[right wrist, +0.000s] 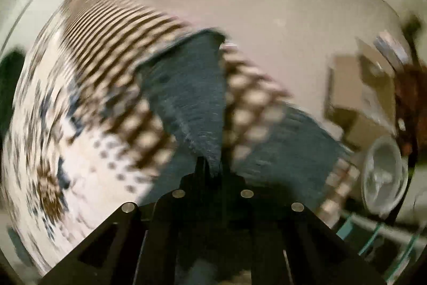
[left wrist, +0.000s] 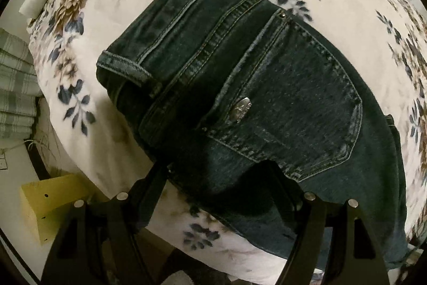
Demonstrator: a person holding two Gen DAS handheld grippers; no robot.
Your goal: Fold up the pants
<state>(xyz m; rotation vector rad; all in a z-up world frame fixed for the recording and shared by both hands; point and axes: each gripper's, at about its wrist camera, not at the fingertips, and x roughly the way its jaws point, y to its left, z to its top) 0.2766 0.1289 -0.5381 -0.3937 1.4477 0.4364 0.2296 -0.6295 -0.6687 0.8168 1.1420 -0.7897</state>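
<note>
One fold looks done; left hand-held gripper spread over jeans, right hand-held gripper pinching denim, folding unfinished.

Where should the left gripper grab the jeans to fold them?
Probably the near edge of the jeans, just below the back pocket, coming in low from the near side. The left gripper is open with that edge between its fingers, above the blanket.
</note>
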